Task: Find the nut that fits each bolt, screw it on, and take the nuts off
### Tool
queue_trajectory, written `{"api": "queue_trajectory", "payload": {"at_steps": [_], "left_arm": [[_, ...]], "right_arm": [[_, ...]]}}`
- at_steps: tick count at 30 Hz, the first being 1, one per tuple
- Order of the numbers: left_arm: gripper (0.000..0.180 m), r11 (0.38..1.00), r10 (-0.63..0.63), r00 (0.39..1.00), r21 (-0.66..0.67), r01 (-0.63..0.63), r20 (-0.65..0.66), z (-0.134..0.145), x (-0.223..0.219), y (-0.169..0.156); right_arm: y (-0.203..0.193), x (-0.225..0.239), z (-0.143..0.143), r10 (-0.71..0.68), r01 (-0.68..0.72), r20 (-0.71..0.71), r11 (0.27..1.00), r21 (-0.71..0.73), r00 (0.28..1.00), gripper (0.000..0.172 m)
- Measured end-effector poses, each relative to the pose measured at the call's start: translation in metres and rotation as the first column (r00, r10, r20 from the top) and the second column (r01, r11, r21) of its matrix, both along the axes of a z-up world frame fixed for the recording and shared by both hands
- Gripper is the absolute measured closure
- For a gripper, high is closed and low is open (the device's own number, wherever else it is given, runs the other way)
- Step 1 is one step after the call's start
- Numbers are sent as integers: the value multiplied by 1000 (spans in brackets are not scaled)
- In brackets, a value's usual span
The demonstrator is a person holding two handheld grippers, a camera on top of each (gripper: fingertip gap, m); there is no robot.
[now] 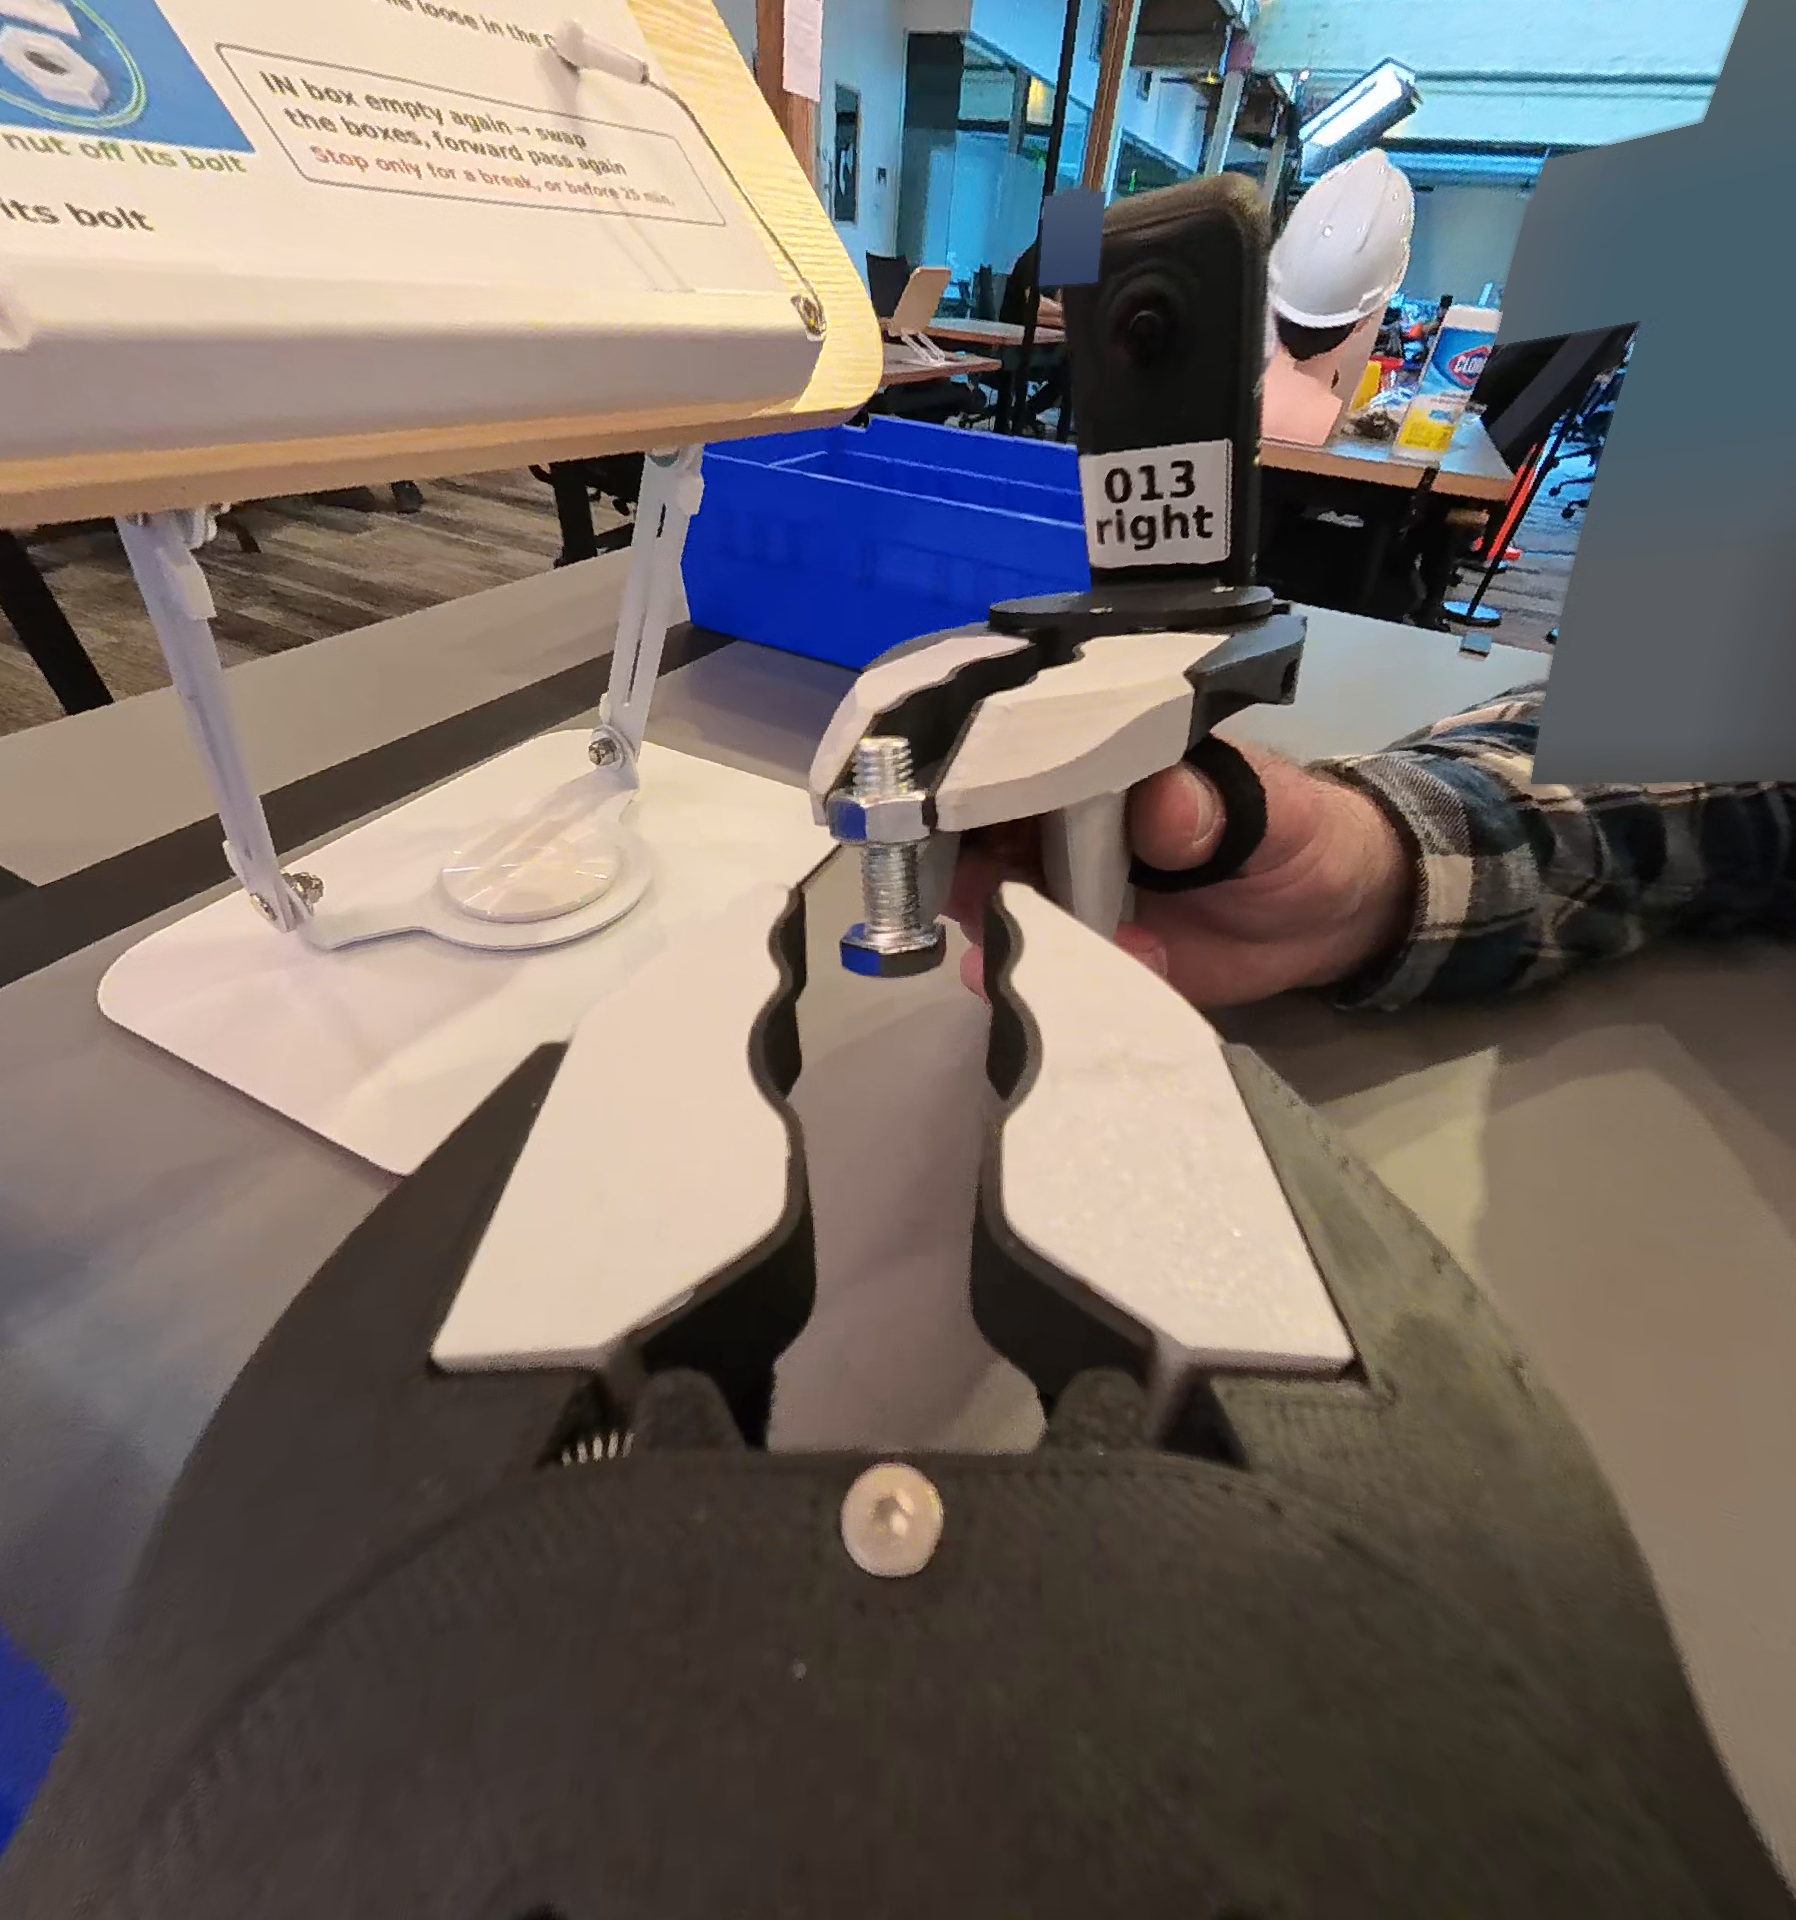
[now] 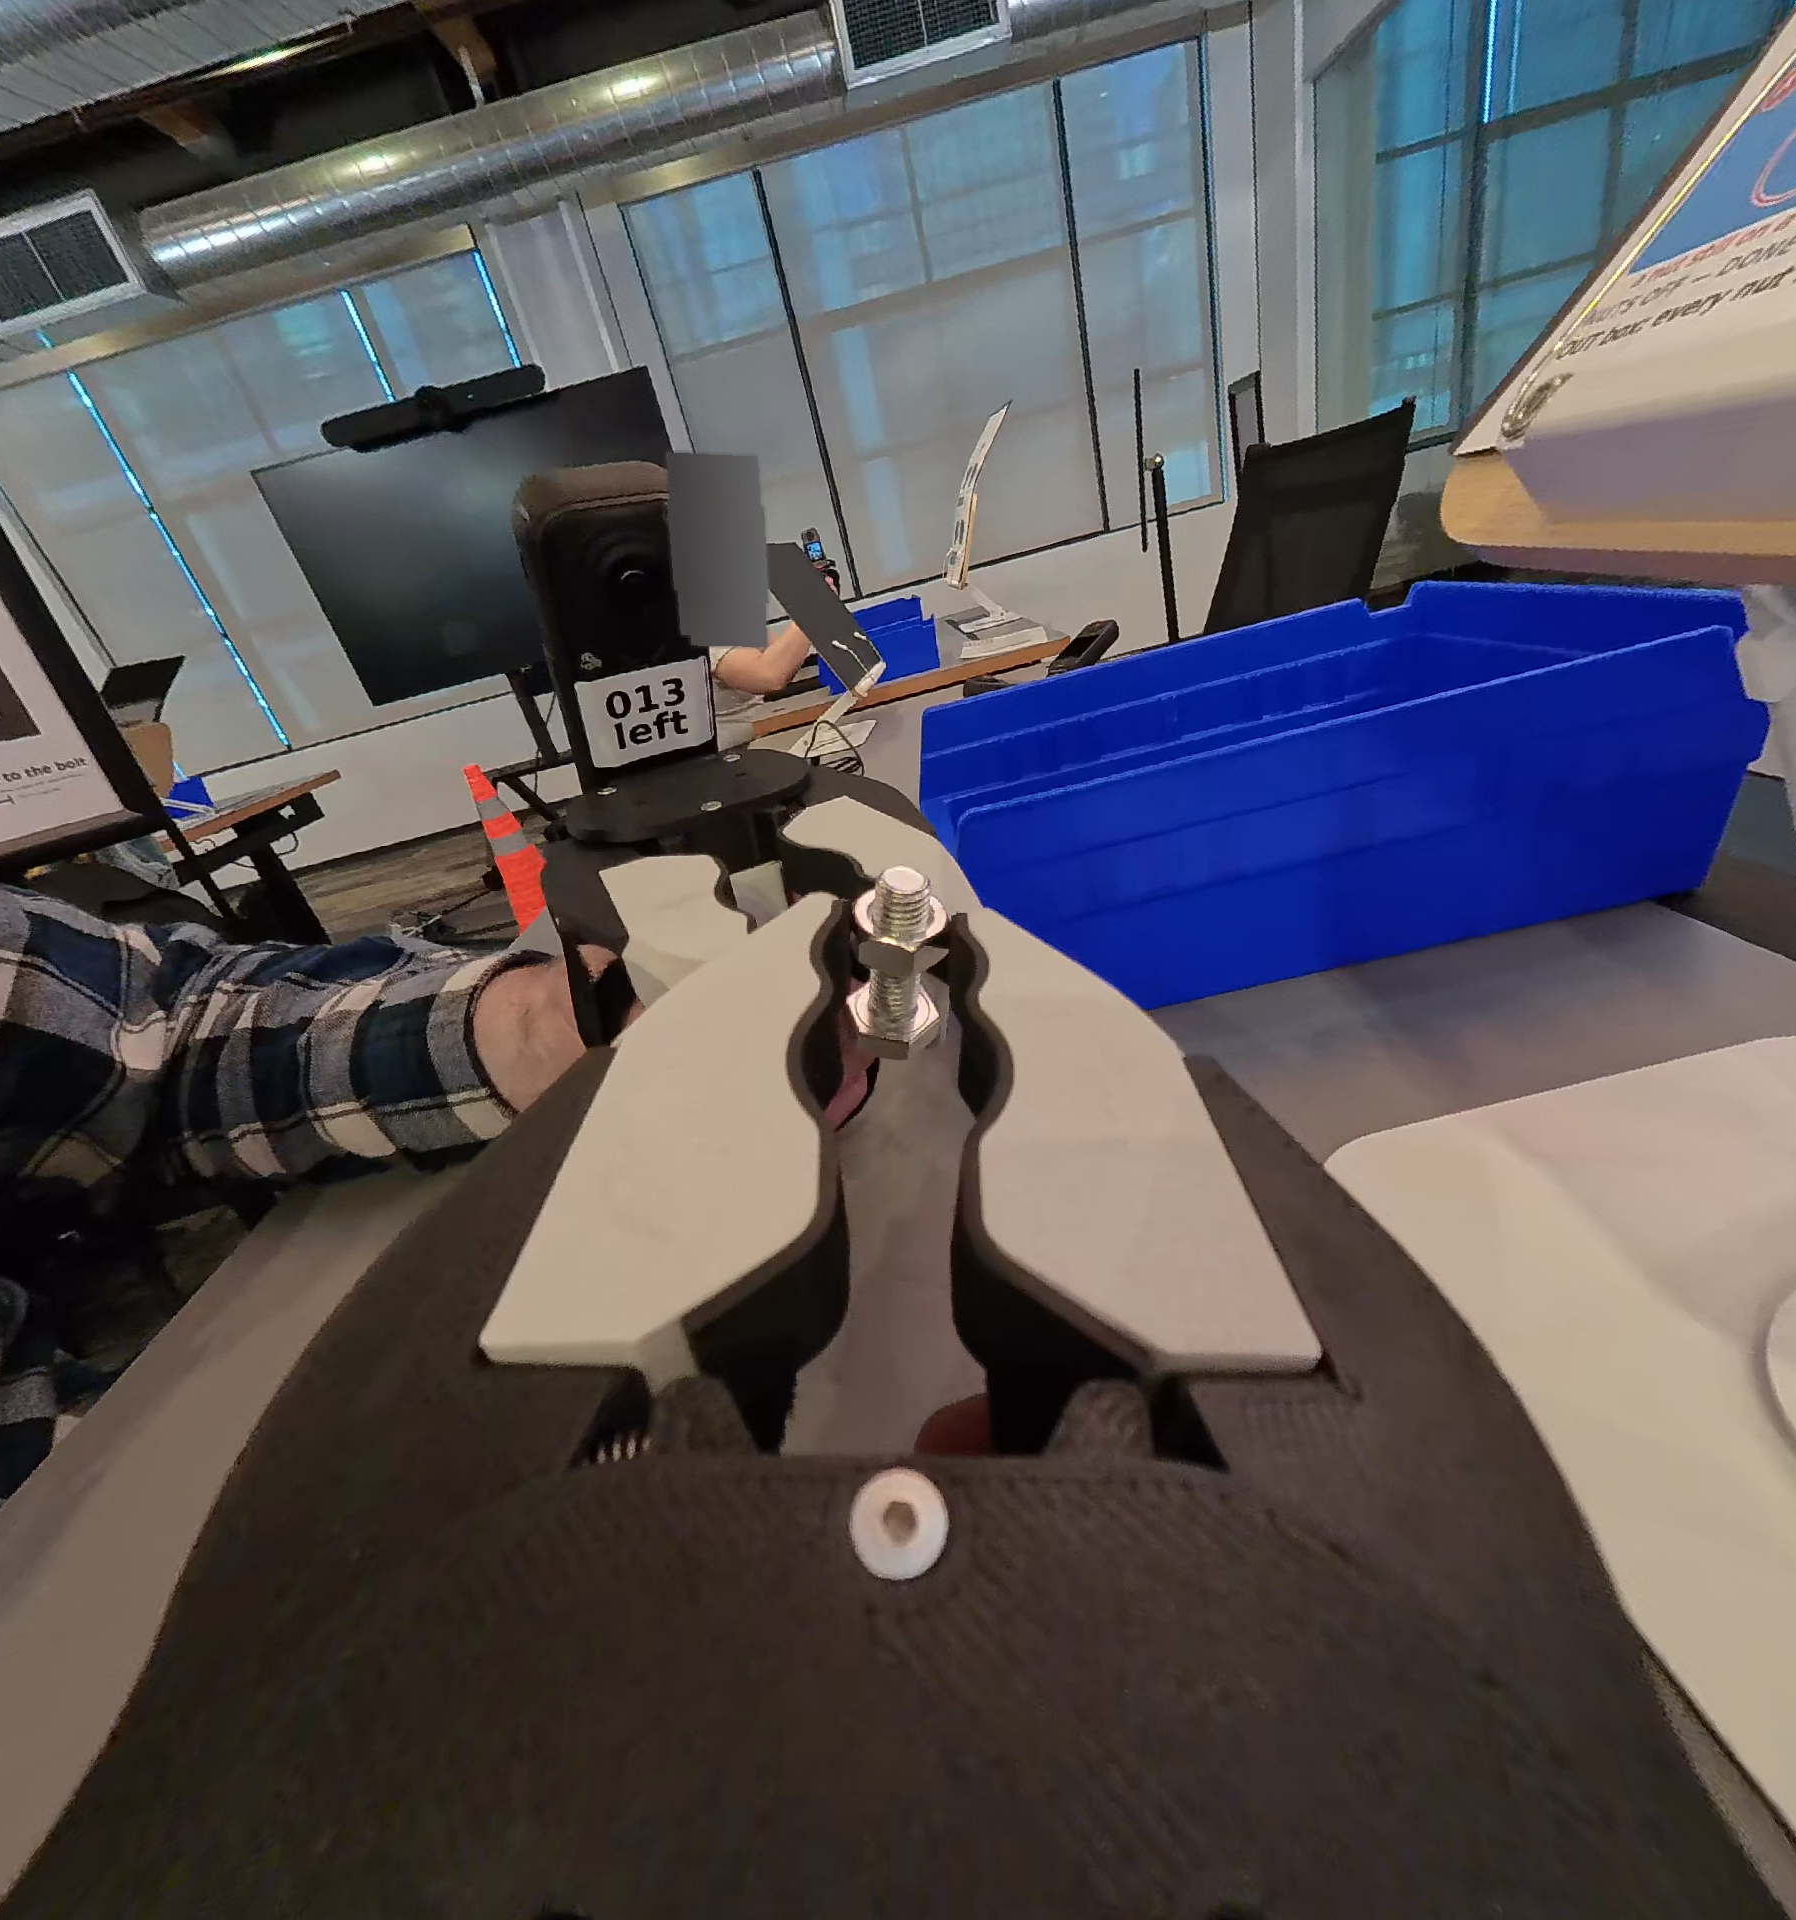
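A silver bolt (image 1: 886, 878) hangs head down with a silver hex nut (image 1: 878, 816) partway along its thread. My right gripper (image 2: 899, 925) is shut on the nut (image 2: 899, 951). The bolt's head (image 2: 894, 1023) sits below its pads and the thread tip above them. In the left wrist view the right gripper (image 1: 878, 800) holds the nut from the right, above the grey table (image 1: 1496, 1143). My left gripper (image 1: 904, 904) is open. The bolt head (image 1: 892, 945) stands between its fingertips (image 1: 1019, 935) with a gap on each side. The left gripper (image 2: 759, 883) also shows just behind the bolt in the right wrist view.
A blue bin (image 2: 1341, 779) stands on the table behind the bolt and also shows in the left wrist view (image 1: 873, 520). A white stand (image 1: 374, 966) carries a tilted instruction board (image 1: 354, 260) at the left. A hand (image 1: 1258, 862) in a plaid sleeve holds the right gripper. My left and right fingertips are right by each other.
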State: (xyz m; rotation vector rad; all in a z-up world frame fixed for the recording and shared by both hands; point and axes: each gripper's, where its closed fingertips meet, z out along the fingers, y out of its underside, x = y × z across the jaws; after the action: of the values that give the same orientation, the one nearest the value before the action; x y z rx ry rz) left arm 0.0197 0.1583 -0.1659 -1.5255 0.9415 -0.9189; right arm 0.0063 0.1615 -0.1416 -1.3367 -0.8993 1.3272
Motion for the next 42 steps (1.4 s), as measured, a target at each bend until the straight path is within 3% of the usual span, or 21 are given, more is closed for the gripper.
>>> {"api": "queue_trajectory", "payload": {"at_steps": [24,28,36,42], "left_arm": [[148,987,-142,987,-88,135,-72,-20,11,-14],[146,971,-229,971,-89,222,-68,-21,15,-26],[148,923,-365,928,-100,371,71,-7,19,-43],[148,896,-431,900,-88,435,59,-5,21,-56]], "right_arm": [[-4,0,6,39,-38,-22,999,19,999,154],[-6,-3,8,56,-55,-24,998,38,998,154],[-13,-5,11,85,-82,-48,995,53,995,154],[-12,-5,11,86,-83,-53,995,52,995,154]]}}
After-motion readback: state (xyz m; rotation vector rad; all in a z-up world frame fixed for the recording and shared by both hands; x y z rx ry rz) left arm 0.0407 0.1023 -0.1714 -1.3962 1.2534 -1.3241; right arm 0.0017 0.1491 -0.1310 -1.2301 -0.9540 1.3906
